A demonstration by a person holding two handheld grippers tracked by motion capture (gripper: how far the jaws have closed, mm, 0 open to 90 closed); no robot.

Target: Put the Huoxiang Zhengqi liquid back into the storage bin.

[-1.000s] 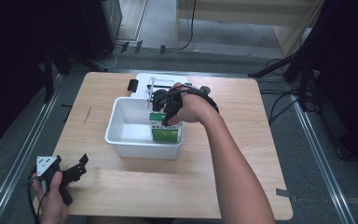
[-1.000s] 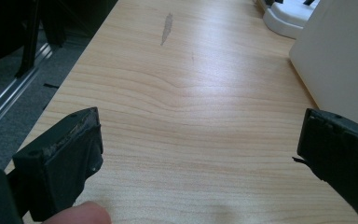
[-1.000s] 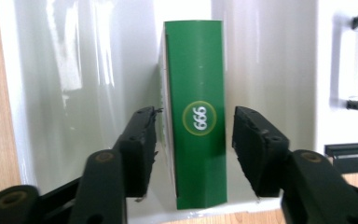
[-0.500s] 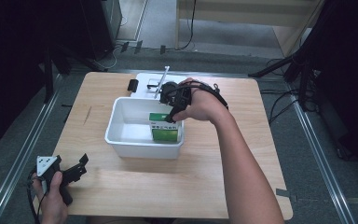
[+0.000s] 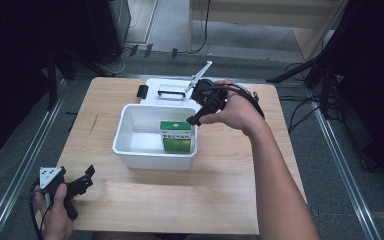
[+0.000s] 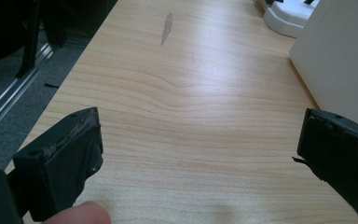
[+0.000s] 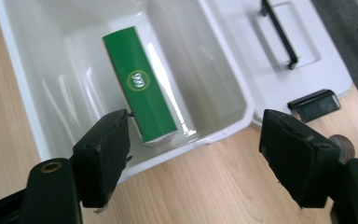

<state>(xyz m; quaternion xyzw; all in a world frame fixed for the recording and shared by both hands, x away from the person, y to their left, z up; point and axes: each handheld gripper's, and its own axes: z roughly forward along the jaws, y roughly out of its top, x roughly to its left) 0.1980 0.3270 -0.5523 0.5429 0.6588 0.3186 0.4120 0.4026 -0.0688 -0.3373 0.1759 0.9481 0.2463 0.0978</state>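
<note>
Light wood table (image 5: 220,200), one dark streak (image 6: 166,28) near its left edge. White tub (image 5: 130,149) sits mid-table. White lid (image 5: 152,87) with black handle lies flat at the far edge, touching the tub. Small black clip (image 5: 142,91) just left of lid.

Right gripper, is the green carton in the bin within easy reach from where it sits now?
Probably yes. The right gripper hangs open over the bin's rim, the carton lies uncovered below it, and nothing sits between the jaws and the carton.
</note>
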